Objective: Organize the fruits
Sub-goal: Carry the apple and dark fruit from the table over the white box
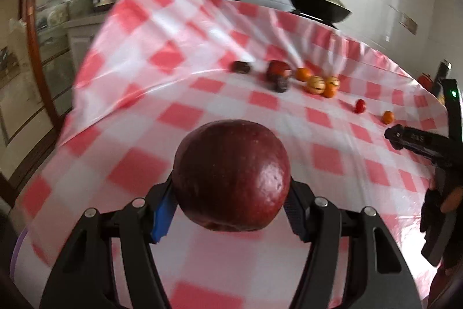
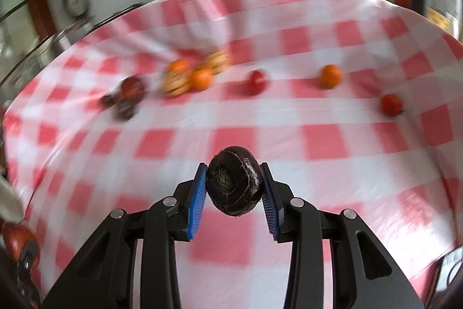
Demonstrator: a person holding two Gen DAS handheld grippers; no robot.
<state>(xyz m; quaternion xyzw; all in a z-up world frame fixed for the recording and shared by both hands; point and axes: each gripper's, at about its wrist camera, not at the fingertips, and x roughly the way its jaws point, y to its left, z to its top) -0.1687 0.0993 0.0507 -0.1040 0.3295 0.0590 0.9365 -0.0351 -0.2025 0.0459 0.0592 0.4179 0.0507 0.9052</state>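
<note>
left gripper [image 1: 231,210] clamped on a dark red apple [image 1: 231,175], right gripper [image 2: 234,187] clamped on a small dark fruit [image 2: 234,181]; both carried above the checked worktop [image 1: 260,112], best lowered beside like fruit ahead before release.

A large, glossy dark-red apple [image 1: 231,175] sits clamped between blue pads, lifted clear of the checked cloth. A small, round, dark purple-brown fruit [image 2: 234,183] with ringed markings is pinched likewise. Farther back lie a cluster of oranges [image 2: 201,78], striped yellow fruits [image 1: 315,85] and dark ones [image 1: 280,84], with small red fruits [image 2: 257,81] and one orange [image 2: 330,76] apart.
</note>
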